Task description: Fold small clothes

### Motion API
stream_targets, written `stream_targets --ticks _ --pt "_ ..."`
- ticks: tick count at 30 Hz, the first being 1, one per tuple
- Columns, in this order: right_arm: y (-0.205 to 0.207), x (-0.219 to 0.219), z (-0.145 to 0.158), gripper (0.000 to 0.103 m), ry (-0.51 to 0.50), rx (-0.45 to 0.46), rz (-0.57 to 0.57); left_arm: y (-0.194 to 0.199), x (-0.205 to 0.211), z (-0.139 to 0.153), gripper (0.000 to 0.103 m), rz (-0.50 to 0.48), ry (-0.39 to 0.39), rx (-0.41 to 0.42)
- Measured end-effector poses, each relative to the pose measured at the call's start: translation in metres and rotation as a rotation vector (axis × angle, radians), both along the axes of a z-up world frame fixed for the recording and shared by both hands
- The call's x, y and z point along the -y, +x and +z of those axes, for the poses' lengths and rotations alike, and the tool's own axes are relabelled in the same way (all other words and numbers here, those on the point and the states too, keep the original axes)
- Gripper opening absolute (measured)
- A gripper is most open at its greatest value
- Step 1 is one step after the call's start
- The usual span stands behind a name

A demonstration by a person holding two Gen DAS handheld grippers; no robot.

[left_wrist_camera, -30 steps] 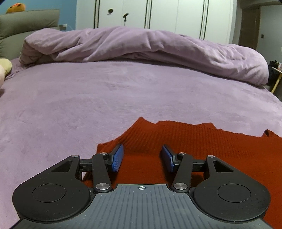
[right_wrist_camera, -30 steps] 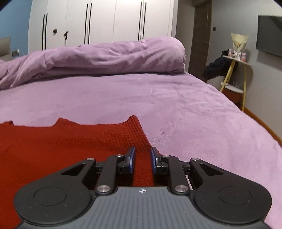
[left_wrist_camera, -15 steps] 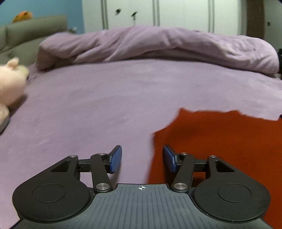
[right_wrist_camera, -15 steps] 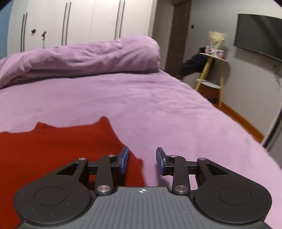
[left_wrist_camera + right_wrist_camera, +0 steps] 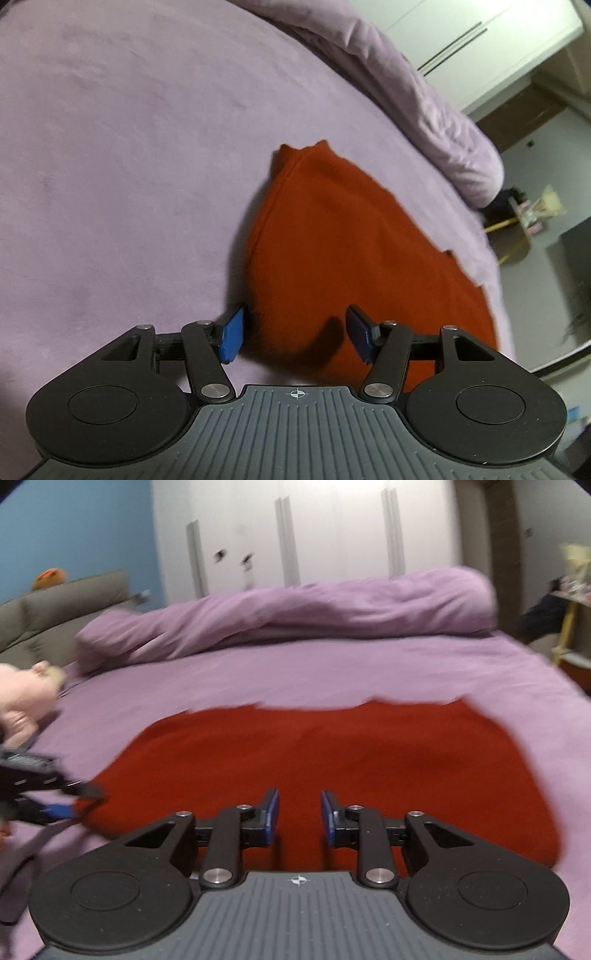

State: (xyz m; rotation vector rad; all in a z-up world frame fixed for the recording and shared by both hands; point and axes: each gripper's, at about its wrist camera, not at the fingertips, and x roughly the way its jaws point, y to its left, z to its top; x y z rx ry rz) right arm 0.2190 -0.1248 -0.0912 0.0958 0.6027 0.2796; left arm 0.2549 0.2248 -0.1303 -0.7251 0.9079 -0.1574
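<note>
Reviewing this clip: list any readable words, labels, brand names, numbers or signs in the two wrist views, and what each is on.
None can be read.
Left gripper body: only a small crosshair mark, no letters.
Right gripper body: the same crosshair mark, no letters.
Red garment: no tag or print showing.
Items on the side table: too small and blurred to read.

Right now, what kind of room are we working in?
Most likely a bedroom: a wide bed under a purple sheet, a bunched duvet along its far side, white wardrobe doors behind, and a padded headboard.
</note>
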Motion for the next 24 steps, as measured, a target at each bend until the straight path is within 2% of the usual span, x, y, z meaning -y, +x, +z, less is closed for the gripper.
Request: stream_targets --ticks 2,3,5,7,9,11,14,17,18,19,20,22,23,24 --pt "0.003 -0.018 -0.001 0.017 -0.003 -0.003 0.033 0.009 -0.006 -0.005 0.060 0.024 -0.095 -0.020" --pt "0.004 -0.027 -0.001 0.013 -0.014 0.001 0.044 0.013 -0.008 -0.009 0.053 0.035 -0.127 -0.030" --pt "0.011 -0.043 -0.003 0.011 -0.018 0.002 0.051 0.022 -0.007 -0.016 0.044 0.046 -0.160 -0.047" --pt "0.014 -0.050 -0.004 0.009 -0.010 0.000 0.055 0.027 -0.007 -0.024 0.030 0.058 -0.189 -0.056" --pt "0.020 -0.067 -0.012 0.009 -0.023 -0.018 0.054 0.028 -0.011 -0.027 0.026 0.082 -0.223 -0.062" --pt "0.029 -0.079 -0.024 0.008 -0.078 -0.063 0.083 0.027 -0.016 -0.028 0.022 0.104 -0.253 -0.048" --pt "0.026 -0.084 -0.020 0.008 -0.139 -0.036 0.118 0.024 -0.017 -0.025 0.021 0.104 -0.246 -0.026" --pt "0.017 -0.074 -0.013 0.008 -0.097 0.015 0.071 0.024 -0.015 -0.022 0.020 0.114 -0.237 -0.028" --pt "0.017 -0.074 -0.013 0.008 -0.097 0.015 0.071 0.024 -0.014 -0.022 0.020 0.118 -0.237 -0.029" --pt "0.023 -0.074 -0.025 0.008 -0.129 -0.070 0.116 0.025 -0.012 -0.019 0.019 0.118 -0.230 -0.030" --pt "0.021 -0.070 -0.022 0.008 -0.127 -0.056 0.132 0.025 -0.010 -0.017 0.019 0.118 -0.214 -0.028" --pt "0.020 -0.066 -0.015 0.008 -0.109 -0.060 0.137 0.025 -0.007 -0.010 0.019 0.102 -0.184 -0.010" --pt "0.013 -0.048 -0.003 0.008 -0.034 -0.040 0.110 0.027 -0.004 -0.005 0.019 0.094 -0.165 -0.005" --pt "0.008 -0.039 0.001 0.008 -0.016 -0.016 0.091 0.028 -0.002 -0.001 0.018 0.086 -0.152 -0.001"
